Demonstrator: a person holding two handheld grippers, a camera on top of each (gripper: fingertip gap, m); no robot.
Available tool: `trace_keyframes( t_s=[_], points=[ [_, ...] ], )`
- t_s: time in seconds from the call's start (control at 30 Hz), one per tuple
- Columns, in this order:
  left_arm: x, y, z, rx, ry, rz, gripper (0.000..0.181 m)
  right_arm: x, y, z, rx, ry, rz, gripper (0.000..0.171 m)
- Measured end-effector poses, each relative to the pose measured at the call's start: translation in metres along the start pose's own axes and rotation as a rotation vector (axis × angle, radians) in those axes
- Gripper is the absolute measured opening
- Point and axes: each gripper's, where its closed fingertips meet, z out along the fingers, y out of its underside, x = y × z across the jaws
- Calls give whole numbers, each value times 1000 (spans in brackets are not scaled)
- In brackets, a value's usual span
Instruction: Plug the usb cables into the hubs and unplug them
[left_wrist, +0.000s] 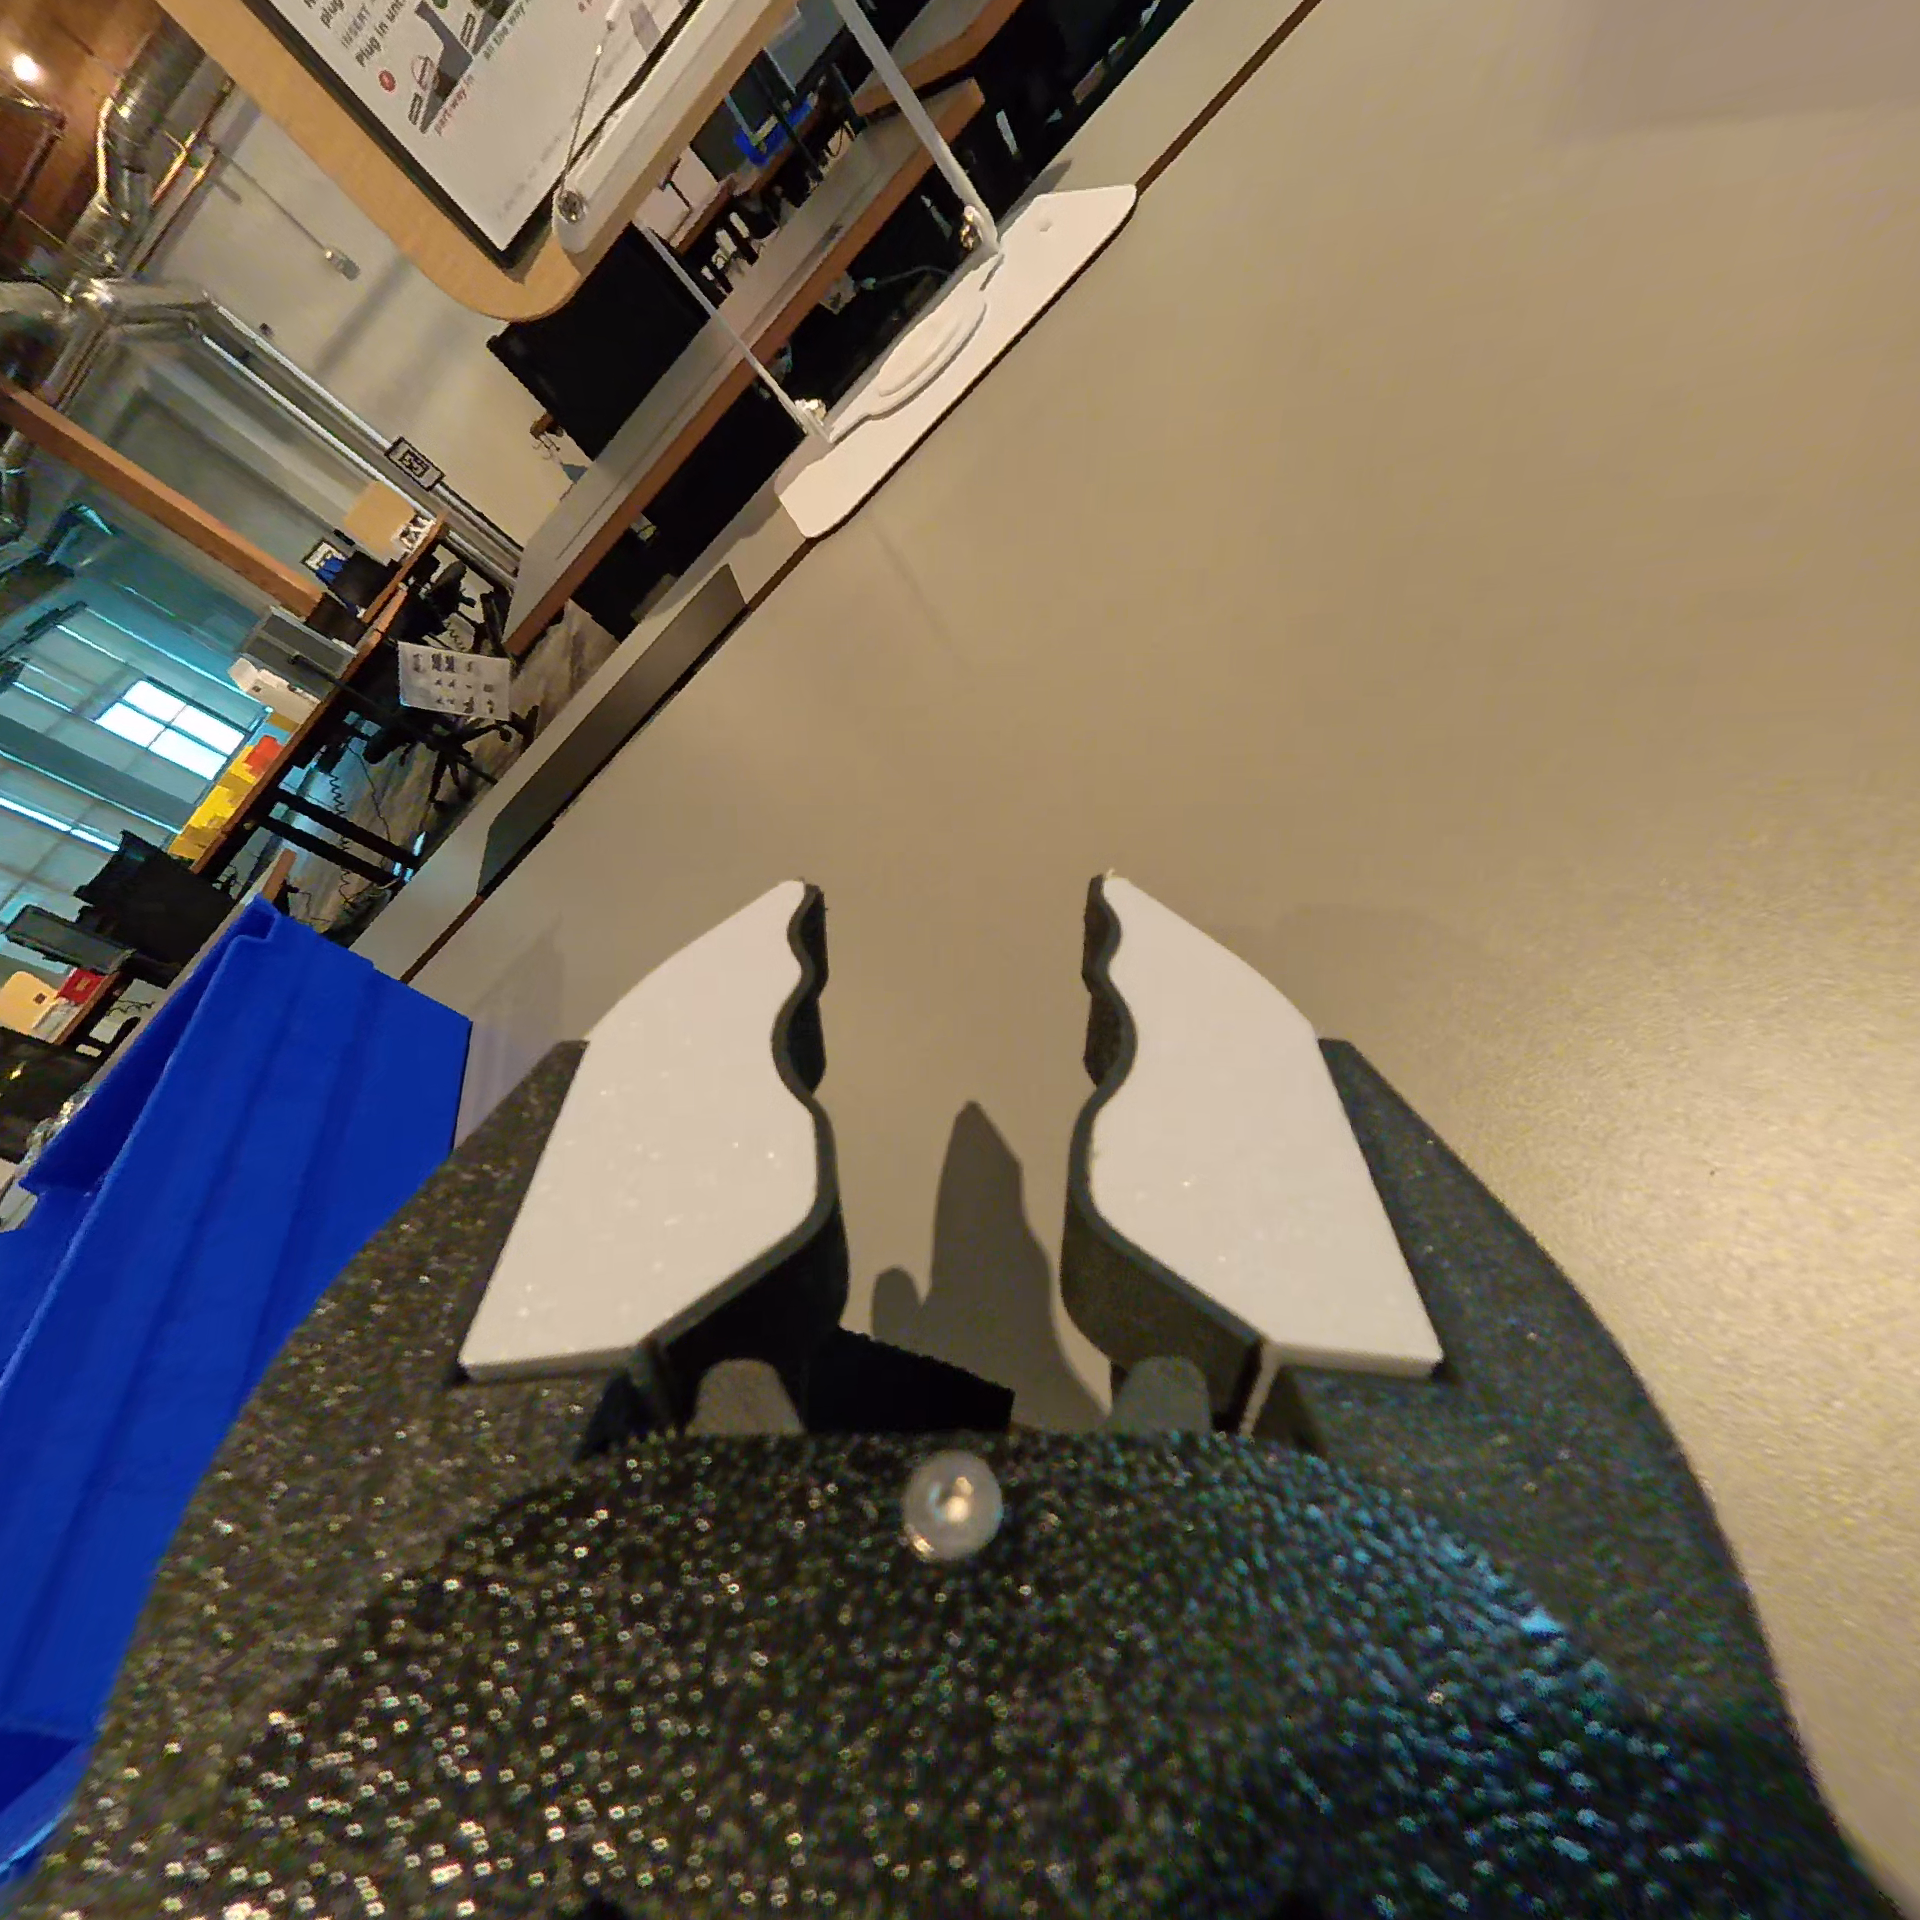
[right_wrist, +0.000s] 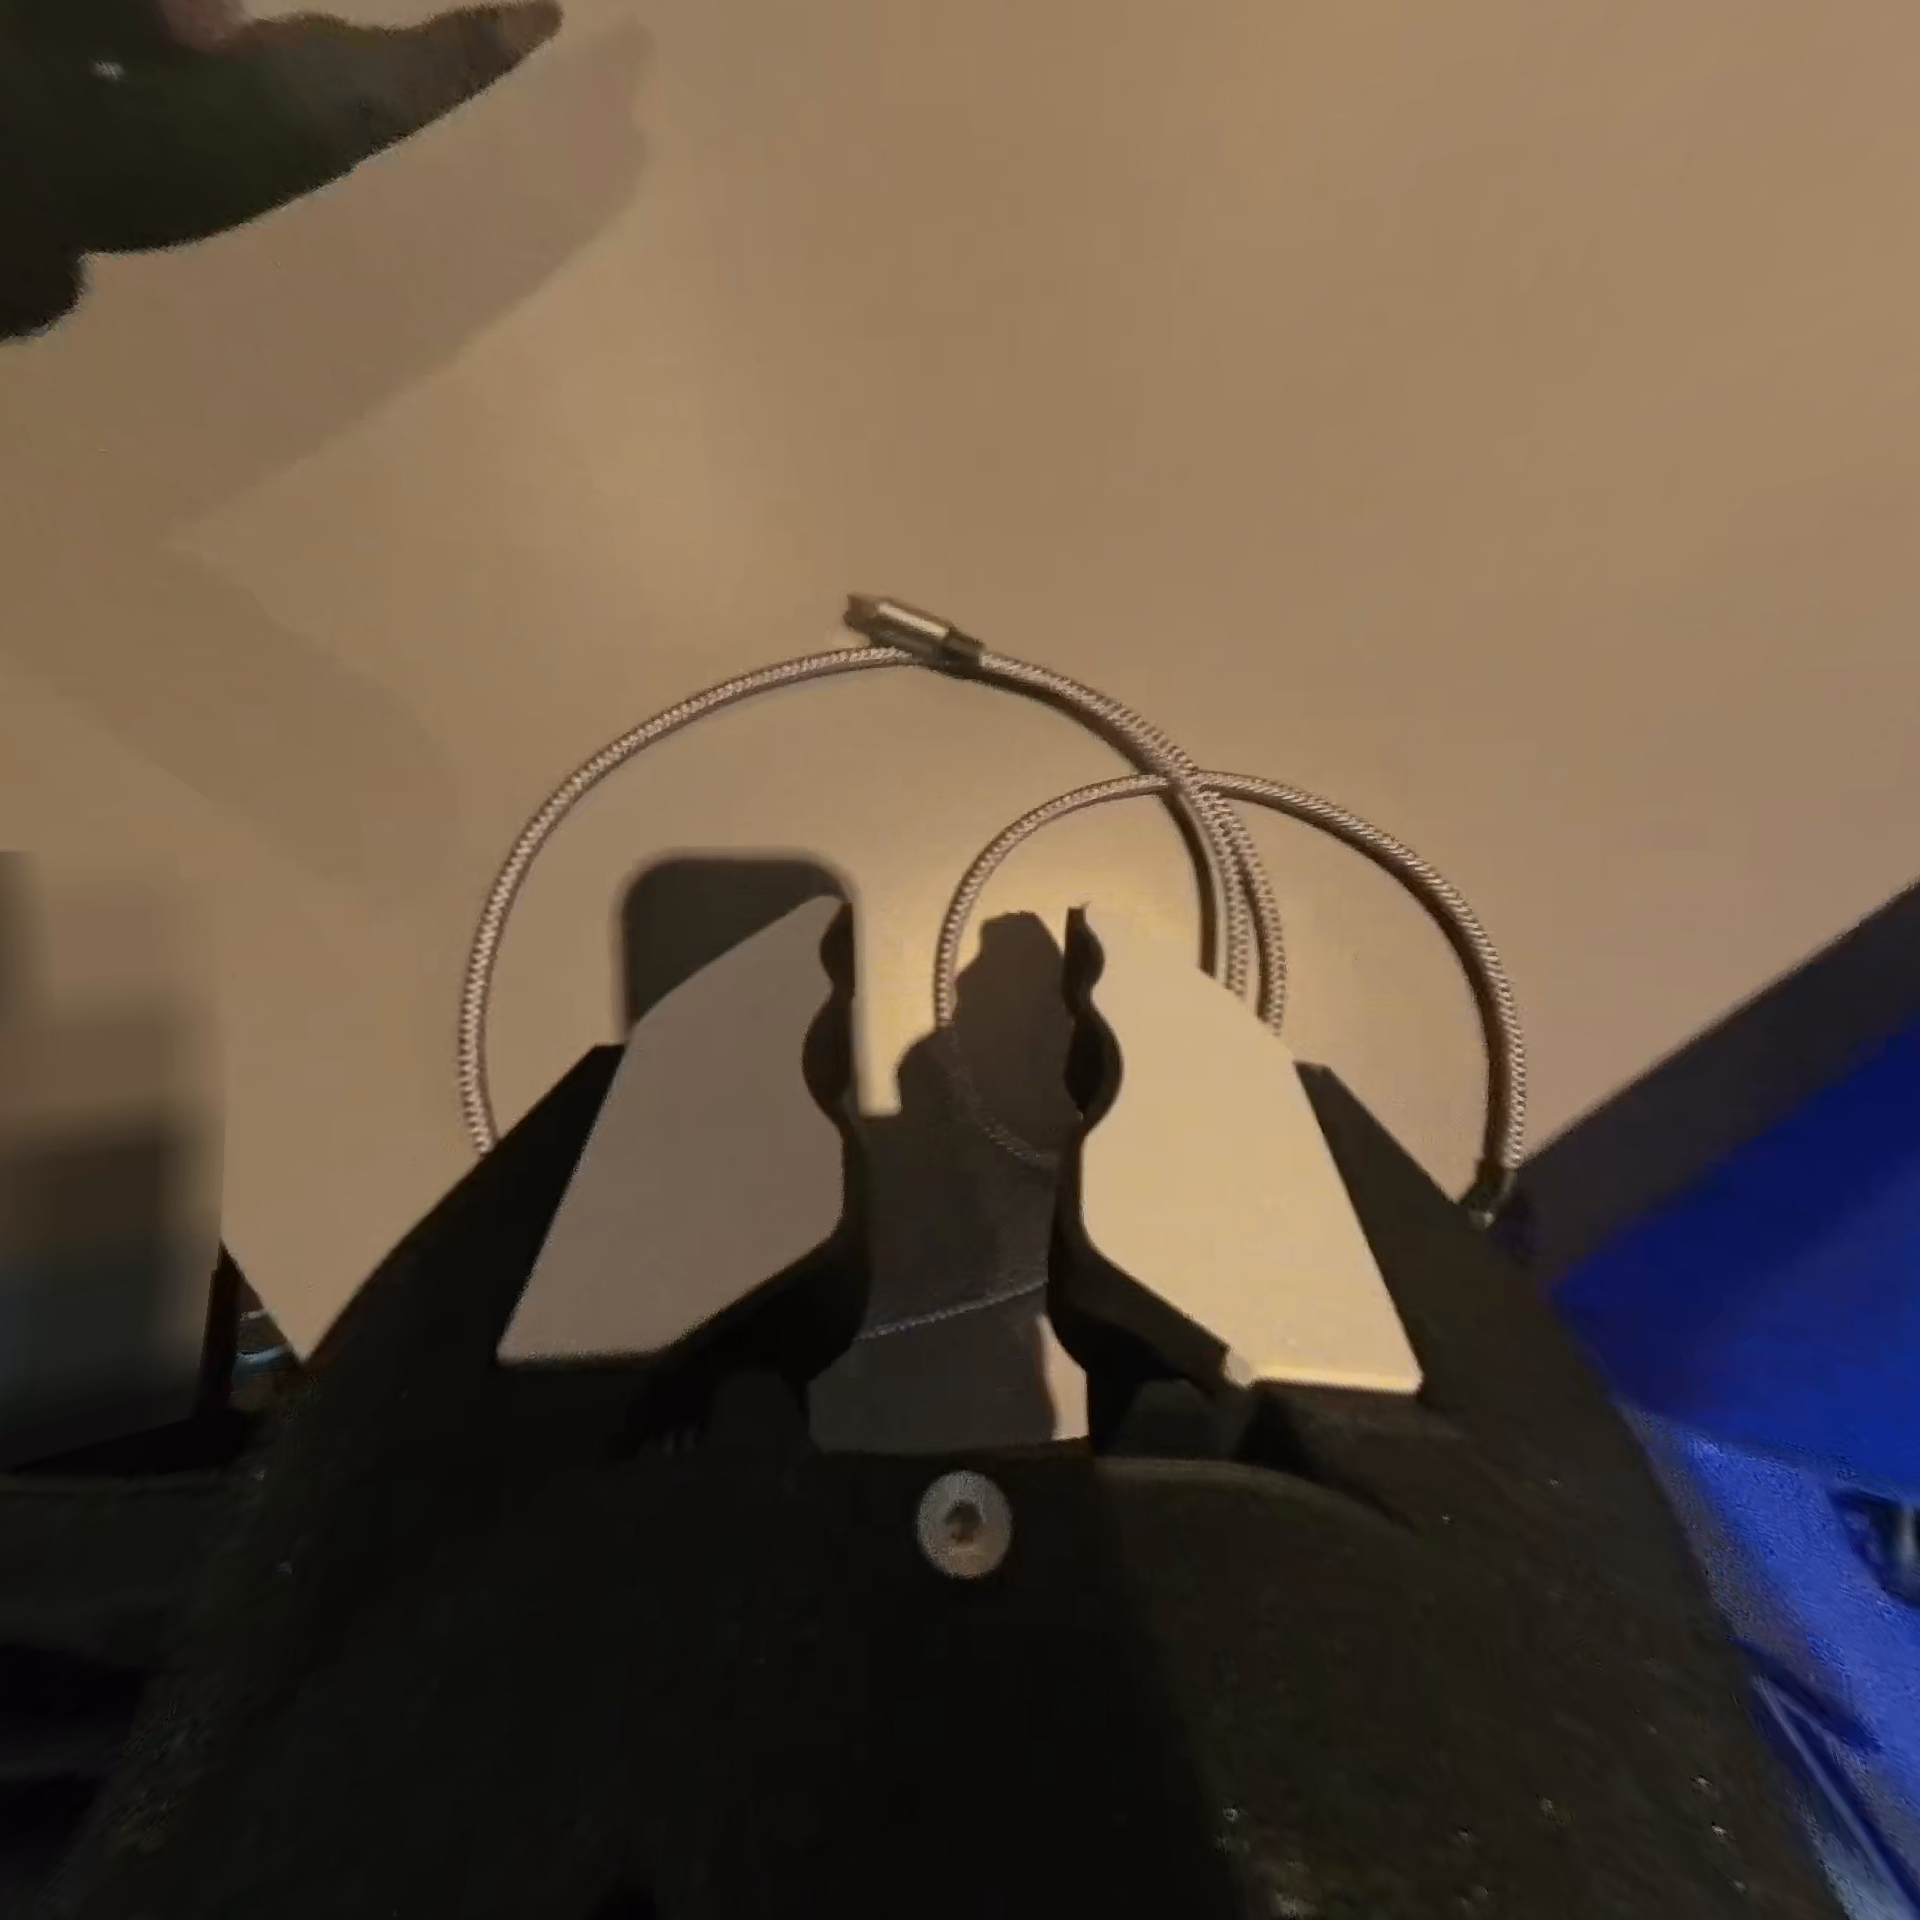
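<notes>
Left hand-held gripper (left_wrist: 954, 914): being held empty over bare bench (left_wrist: 1455, 623), jaws moderately apart; blue bin (left_wrist: 208, 1195) just beside.
Right hand-held gripper (right_wrist: 961, 920): being held empty, jaws moderately apart, above the cable (right_wrist: 1039, 694).
Cable: lying looped on the bench, plug (right_wrist: 909, 627) pointing away, free.
Hub (right_wrist: 717, 904): dark slab, partly hidden behind the left finger.
Handling: judged light and limp; the rigid plug is being favoured as the grasp point.
</notes>
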Motion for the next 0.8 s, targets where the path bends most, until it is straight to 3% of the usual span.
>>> trace_keyframes(
  t_s=[0.2,0.33,0.7,0.8],
  points=[
    [0,1,-1,-4,-9,8,47,-5,13,16,-95,47,-53,34],
    [0,1,-1,-7,-6,8,47,4,22,18,-138,90,-80,4],
    [0,1,-1,-8,-4,10,47,8,24,18,-169,50,-90,3],
    [0,1,-1,-4,-6,8,47,13,23,19,-181,116,-169,2]
  ],
)
